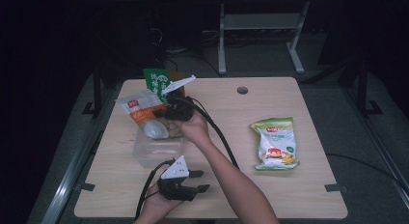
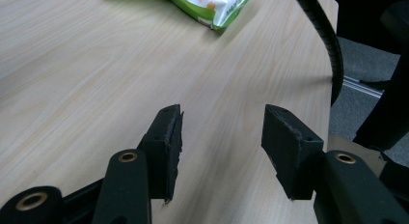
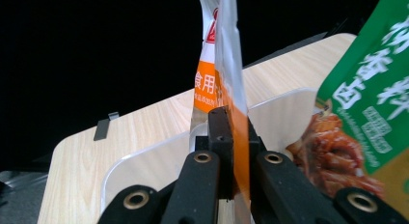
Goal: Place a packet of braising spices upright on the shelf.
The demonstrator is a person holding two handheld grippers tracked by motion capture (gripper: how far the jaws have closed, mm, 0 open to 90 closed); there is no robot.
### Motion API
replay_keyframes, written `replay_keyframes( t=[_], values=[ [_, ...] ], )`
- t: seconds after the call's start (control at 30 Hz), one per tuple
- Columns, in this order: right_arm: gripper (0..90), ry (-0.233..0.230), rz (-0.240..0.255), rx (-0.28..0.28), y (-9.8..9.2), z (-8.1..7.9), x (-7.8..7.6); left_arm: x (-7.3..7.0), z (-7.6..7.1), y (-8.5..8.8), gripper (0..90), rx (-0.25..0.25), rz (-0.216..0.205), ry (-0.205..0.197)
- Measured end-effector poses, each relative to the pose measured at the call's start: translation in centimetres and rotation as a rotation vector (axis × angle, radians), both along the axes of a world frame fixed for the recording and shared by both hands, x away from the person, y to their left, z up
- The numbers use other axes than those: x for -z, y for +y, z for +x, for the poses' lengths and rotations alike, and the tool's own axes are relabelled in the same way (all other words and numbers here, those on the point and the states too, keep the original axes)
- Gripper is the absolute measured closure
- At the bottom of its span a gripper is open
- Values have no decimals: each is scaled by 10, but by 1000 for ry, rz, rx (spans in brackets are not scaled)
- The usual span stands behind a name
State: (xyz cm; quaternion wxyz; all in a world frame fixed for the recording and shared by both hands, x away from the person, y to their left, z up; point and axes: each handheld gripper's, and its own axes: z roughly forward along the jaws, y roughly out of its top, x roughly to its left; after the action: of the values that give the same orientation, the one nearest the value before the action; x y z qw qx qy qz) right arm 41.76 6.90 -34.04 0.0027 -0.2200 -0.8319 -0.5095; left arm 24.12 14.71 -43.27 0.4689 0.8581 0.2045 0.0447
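Right gripper view: right gripper (image 3: 226, 151) clamped on upright orange packet (image 3: 217, 64), long axis vertical, directly above clear bin (image 3: 144, 161), beside 1 green packet (image 3: 371, 89); left gripper (image 2: 222, 142) apart, empty.

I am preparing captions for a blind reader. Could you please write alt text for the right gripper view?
The right hand-held gripper is shut on the edge of an orange and white pouch, holding it upright over a clear plastic container. A green packet printed with a meat dish stands in the container at the right, and the wooden table lies behind against a dark room.
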Motion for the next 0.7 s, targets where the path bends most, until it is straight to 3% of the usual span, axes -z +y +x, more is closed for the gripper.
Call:
replay_keyframes(
  t=[0.43,0.6,0.7],
  values=[
    [896,67,43,26,8,7,37,0,0,0,479,4,9,-3],
    [798,64,-4,19,4,5,36,1,-1,-3,474,8,5,0],
    [785,36,-59,13,-1,2,34,2,-1,-4,471,12,9,-2]
  ],
)
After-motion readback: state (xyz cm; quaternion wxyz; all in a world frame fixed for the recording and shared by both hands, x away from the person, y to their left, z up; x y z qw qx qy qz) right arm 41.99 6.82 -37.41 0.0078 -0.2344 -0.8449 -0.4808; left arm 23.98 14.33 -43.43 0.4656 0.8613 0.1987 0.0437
